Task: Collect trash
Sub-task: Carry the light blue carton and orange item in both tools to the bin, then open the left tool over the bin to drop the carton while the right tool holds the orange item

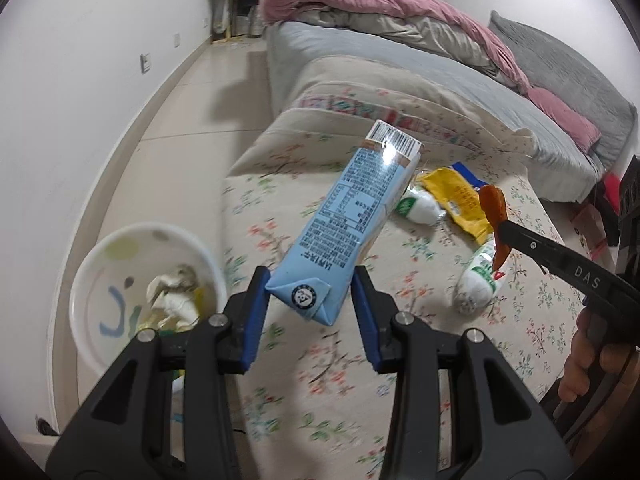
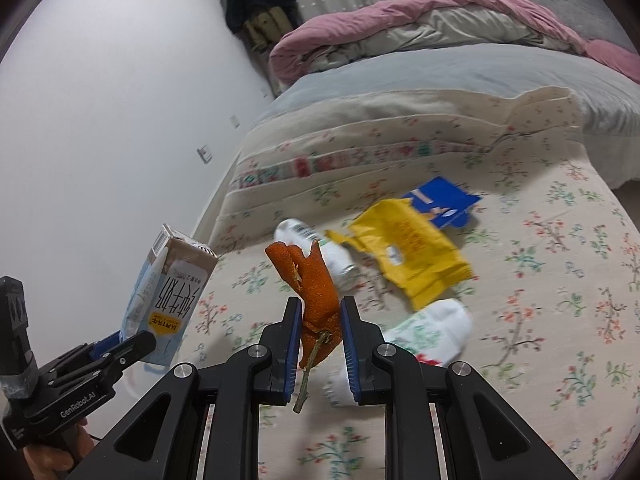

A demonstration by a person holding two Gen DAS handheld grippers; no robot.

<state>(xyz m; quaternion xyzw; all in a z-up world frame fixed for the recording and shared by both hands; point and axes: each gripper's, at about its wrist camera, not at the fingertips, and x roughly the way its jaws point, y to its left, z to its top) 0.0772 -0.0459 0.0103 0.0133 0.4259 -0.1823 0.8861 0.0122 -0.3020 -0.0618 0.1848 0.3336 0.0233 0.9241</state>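
My left gripper [image 1: 310, 280] is shut on a light blue milk carton [image 1: 352, 216], held up above the floral bedspread; the same carton [image 2: 164, 304] shows at the left of the right wrist view in the left gripper [image 2: 124, 344]. My right gripper [image 2: 319, 312] is shut on an orange peel [image 2: 312, 284] with a thin stem hanging below. That peel [image 1: 494, 208] also appears at the right of the left wrist view, in the right gripper [image 1: 502, 234]. A white bin [image 1: 144, 296] with crumpled paper inside stands on the floor at the left.
On the floral bedspread [image 2: 540, 280] lie a yellow wrapper [image 2: 412, 256], a blue packet [image 2: 444, 200] and two white-green bottles [image 2: 432, 328] [image 2: 320, 244]. Behind are a grey mattress [image 1: 400, 64] with a pink quilt [image 1: 380, 4]. A tiled floor strip [image 1: 172, 120] runs along the white wall.
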